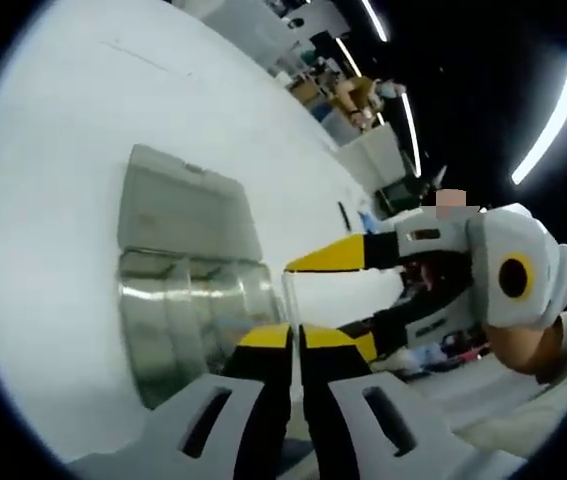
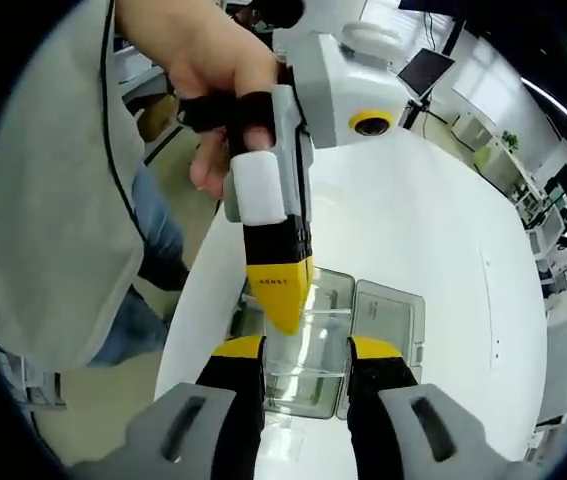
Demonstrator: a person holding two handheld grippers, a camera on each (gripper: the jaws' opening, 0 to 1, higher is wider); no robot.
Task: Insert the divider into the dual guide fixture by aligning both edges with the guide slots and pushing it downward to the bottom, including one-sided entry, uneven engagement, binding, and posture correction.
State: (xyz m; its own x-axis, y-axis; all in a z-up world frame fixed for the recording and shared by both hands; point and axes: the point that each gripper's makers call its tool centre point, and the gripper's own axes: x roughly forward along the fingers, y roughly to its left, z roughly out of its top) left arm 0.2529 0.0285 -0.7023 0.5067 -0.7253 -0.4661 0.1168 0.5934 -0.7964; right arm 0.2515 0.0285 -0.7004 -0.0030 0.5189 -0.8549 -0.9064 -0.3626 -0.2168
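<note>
Above the white desk, both claws grip a clear divider. Left claw nearly shut on its edge; right claw wider, pinching divider over fixture nr desk edge.

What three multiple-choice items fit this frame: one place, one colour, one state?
1. The clear fixture sits on:
A. a white table
B. the floor
C. a chair

2. The fingertips are:
A. red
B. blue
C. yellow

3. The left gripper fingers are:
A. spread wide
B. nearly together
C. out of frame

Key:
1 A, white tabletop surrounds the fixture.
2 C, yellow caps top the black fingers.
3 B, only a narrow gap separates them in the left gripper view.
</note>
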